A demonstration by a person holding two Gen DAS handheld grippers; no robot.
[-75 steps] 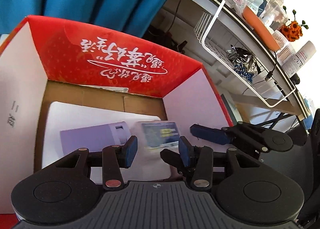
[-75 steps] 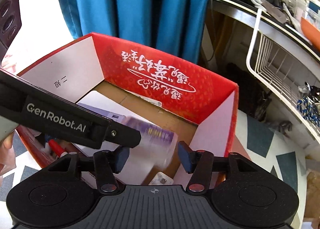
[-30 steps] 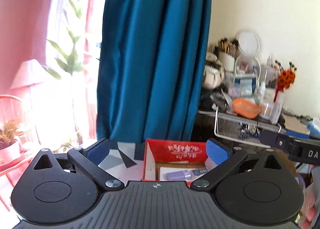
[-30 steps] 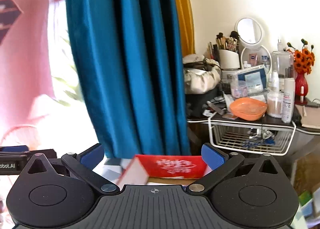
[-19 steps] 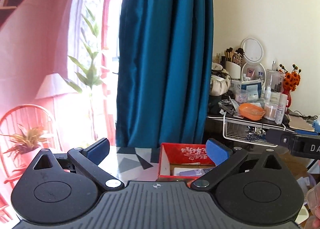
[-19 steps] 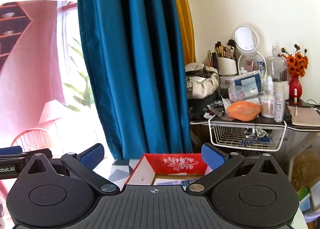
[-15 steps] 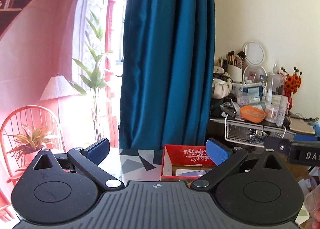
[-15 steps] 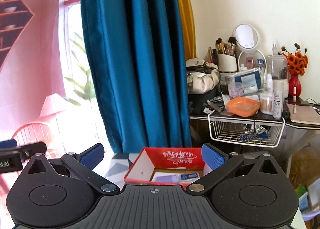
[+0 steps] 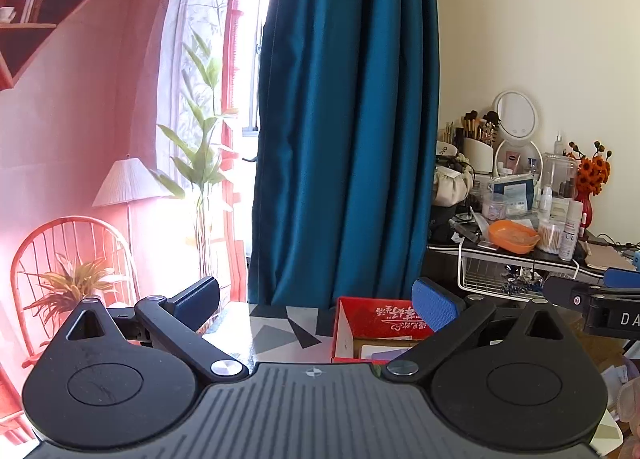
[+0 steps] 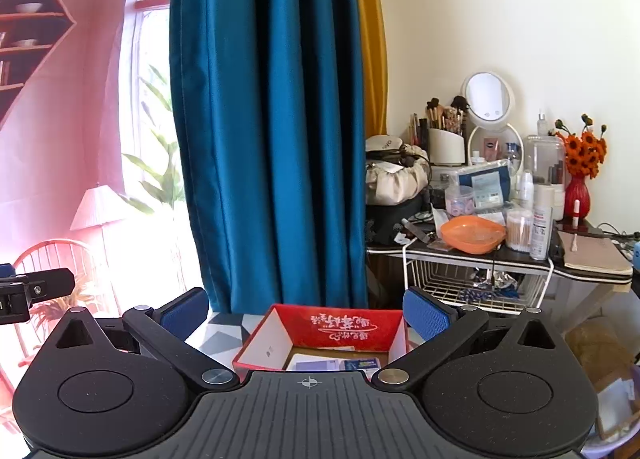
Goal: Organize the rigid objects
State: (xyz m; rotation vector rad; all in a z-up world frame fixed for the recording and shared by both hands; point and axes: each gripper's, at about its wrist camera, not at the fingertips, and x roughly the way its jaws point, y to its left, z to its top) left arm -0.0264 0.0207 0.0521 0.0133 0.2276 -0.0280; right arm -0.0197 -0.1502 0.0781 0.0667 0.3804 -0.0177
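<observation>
Risk: both tools are raised well above the red box [image 10: 320, 333], so any descent starts nearly blind, with only its far part showing over each housing. Left gripper [image 9: 316, 299] and right gripper [image 10: 306, 309] both have fingers spread wide, holding nothing. Small packets [image 10: 340, 363] lie inside the box. Snags: the box's upright walls, wire basket [image 10: 472, 283] to the right, curtain [image 10: 272, 139] behind. Open room lies left, over the patterned table [image 9: 276, 333].
</observation>
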